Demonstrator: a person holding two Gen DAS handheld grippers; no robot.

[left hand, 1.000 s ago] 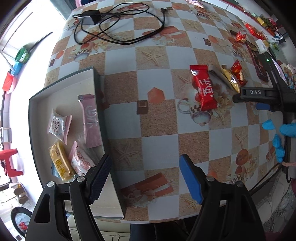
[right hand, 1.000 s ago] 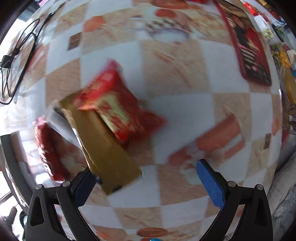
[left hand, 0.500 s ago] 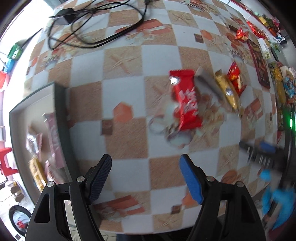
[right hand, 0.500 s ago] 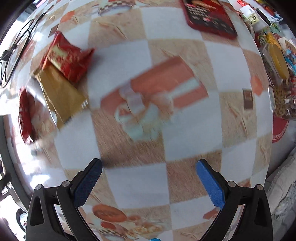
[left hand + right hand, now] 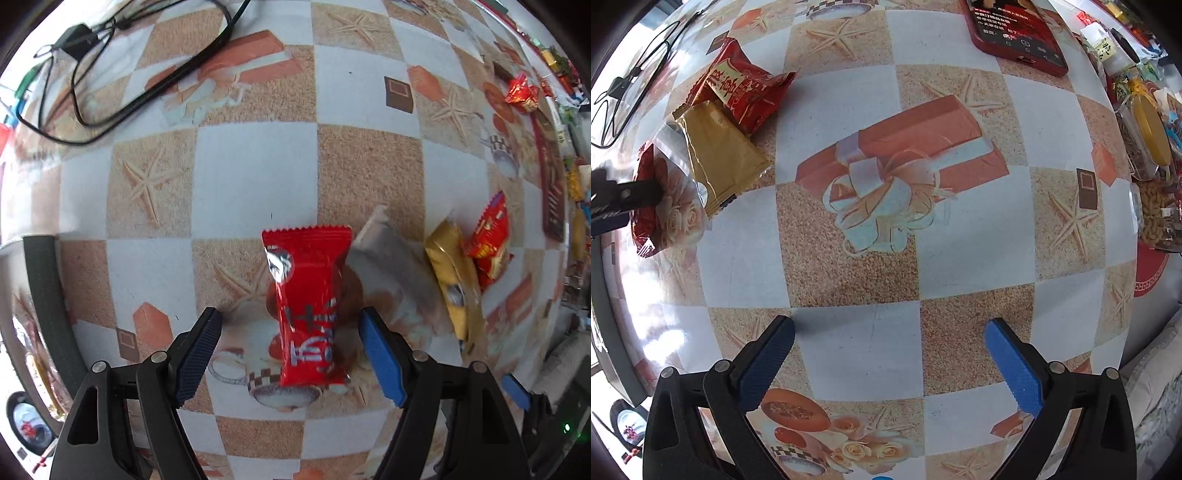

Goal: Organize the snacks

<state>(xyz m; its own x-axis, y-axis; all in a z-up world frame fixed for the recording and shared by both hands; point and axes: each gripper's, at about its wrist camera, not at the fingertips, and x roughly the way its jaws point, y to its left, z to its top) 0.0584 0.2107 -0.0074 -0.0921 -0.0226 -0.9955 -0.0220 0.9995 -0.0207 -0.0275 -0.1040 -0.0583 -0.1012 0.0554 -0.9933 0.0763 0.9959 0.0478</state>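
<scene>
A long red snack packet (image 5: 306,295) lies flat on the checked tablecloth. My left gripper (image 5: 290,343) points down over it, open, its blue pads standing either side of the packet's lower half without touching it. Just right of it lie a clear greyish packet (image 5: 391,266), a gold packet (image 5: 454,280) and a small red packet (image 5: 491,243). My right gripper (image 5: 897,362) is open over bare cloth with nothing between its pads. In its view the gold packet (image 5: 720,155) and small red packet (image 5: 742,88) sit at upper left. A black left-gripper finger (image 5: 624,195) partly covers the long red packet (image 5: 646,221).
The dark rim of the tray (image 5: 44,295) runs down the left edge. A black cable and charger (image 5: 110,92) lie at the far left. A red phone (image 5: 1015,33) and bags and jars of snacks (image 5: 1145,140) crowd the right side. Another red sweet (image 5: 521,92) sits far right.
My left gripper has moved from beside the tray rightward and down until it straddles the long red packet. My right gripper slid away from the gold and red packets, then held still.
</scene>
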